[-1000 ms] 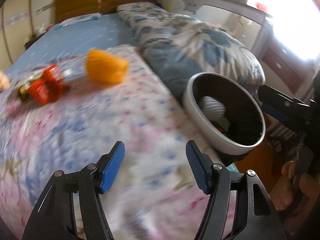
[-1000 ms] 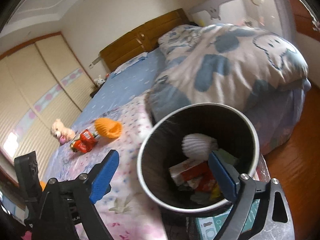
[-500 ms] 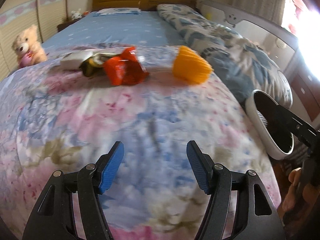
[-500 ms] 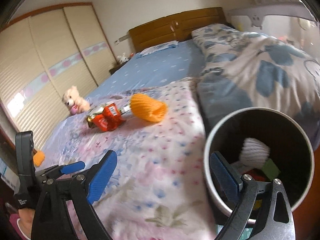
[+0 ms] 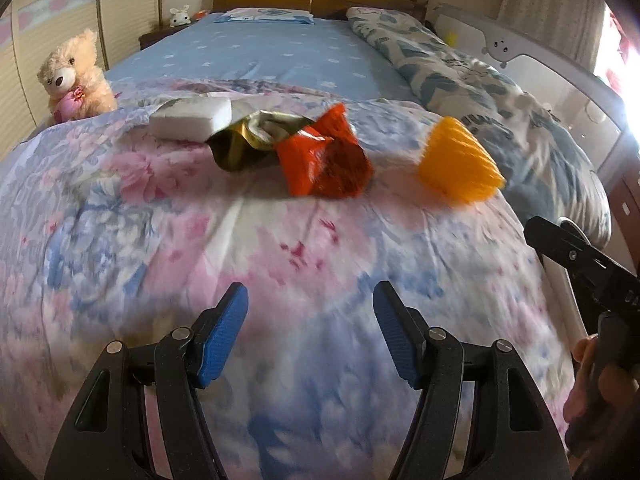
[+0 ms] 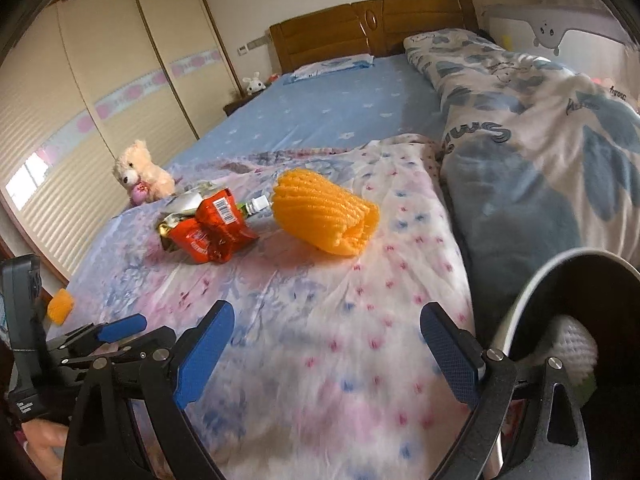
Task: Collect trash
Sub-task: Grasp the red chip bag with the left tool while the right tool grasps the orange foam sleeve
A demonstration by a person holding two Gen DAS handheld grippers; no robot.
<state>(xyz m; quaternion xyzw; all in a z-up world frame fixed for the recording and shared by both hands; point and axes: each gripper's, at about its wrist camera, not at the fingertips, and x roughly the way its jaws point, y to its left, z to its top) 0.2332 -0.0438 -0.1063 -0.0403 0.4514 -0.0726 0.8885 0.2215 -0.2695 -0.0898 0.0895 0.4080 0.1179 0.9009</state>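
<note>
Orange foam netting (image 6: 326, 210) lies on the floral quilt (image 5: 280, 280) toward the bed's right edge, its ribbed tube running roughly crosswise with the open mouth turned toward the bin (image 6: 560, 320), which stands against that same edge beside the right claw (image 6: 326, 344). Just left of the netting sits the crumpled red wrapper (image 5: 324, 160), touching a gold foil packet (image 5: 236, 148) and, behind that, a white block (image 5: 192, 118); a small bottle neck (image 6: 256, 205) pokes out between wrapper and netting. Both claws are spread wide and hold nothing. From the left claw (image 5: 310, 330) the wrapper lies nearly straight ahead, well apart, while the netting is off to its right. From the right claw the netting is ahead and only slightly left, so I judge the right hand better placed for it and the left for the wrapper pile. A teddy bear (image 5: 74, 76) sits at the bed's left edge, clear of the litter.
</note>
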